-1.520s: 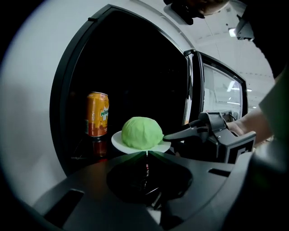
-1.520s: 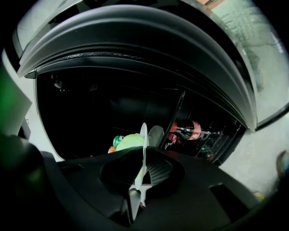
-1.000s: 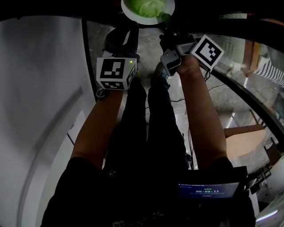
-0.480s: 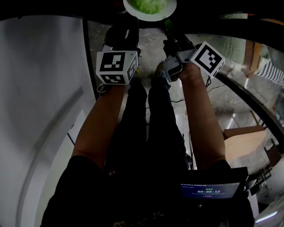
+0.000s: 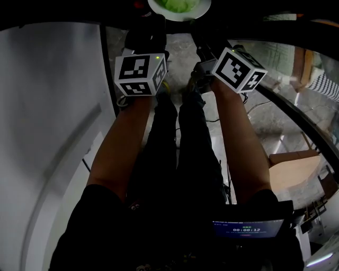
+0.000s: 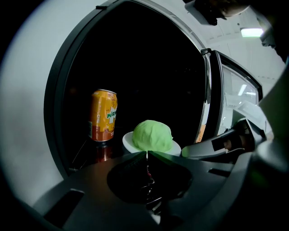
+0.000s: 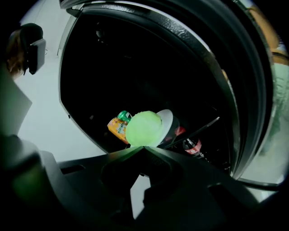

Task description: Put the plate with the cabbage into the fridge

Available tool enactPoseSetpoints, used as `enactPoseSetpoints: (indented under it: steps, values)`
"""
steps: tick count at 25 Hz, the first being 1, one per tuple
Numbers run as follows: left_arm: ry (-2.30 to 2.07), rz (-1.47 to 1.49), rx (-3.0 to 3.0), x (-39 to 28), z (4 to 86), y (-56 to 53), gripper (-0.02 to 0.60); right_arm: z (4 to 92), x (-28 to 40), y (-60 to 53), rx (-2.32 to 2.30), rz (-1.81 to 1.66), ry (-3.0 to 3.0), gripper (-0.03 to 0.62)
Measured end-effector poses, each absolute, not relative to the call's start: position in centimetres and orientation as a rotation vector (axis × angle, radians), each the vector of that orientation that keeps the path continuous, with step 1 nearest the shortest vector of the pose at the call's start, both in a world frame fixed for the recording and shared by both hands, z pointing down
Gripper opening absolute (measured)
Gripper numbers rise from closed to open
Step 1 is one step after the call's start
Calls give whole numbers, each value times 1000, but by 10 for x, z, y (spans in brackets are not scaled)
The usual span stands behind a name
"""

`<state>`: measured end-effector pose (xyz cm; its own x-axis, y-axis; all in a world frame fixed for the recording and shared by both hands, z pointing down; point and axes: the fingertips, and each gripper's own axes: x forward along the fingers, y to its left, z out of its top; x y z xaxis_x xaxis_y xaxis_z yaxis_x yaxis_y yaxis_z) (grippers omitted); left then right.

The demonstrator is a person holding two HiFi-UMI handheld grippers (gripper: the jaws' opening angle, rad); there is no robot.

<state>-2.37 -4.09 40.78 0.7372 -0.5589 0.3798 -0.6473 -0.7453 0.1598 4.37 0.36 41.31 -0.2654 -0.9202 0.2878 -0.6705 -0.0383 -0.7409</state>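
Note:
A white plate (image 6: 129, 140) carries a pale green cabbage (image 6: 152, 135), and both grippers hold it by its near rim at the mouth of the dark fridge (image 6: 149, 63). My left gripper (image 6: 146, 154) is shut on the rim. The right gripper (image 7: 143, 148) is shut on the rim too, just under the cabbage (image 7: 143, 128). In the head view the plate (image 5: 198, 10) is cut off by the top edge, with the left gripper (image 5: 154, 21) and right gripper (image 5: 201, 26) just below it.
Inside the fridge an orange soda can (image 6: 103, 115) stands just left of the plate, and a cola bottle (image 7: 194, 146) lies to the right. The white fridge wall (image 5: 47, 106) runs along my left. The open door (image 6: 235, 90) stands to the right.
Both grippers have moved forward with the plate, which has slid further up and partly out of the head view, towards the fridge opening. Their grip has not changed.

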Motion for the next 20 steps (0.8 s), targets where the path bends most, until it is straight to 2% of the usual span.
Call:
enactPoseSetpoints:
  steps: [20]
  values:
    - [-918, 463, 2627, -14, 405, -62, 14, 411, 54, -24, -1701, -1188, 1927, 5]
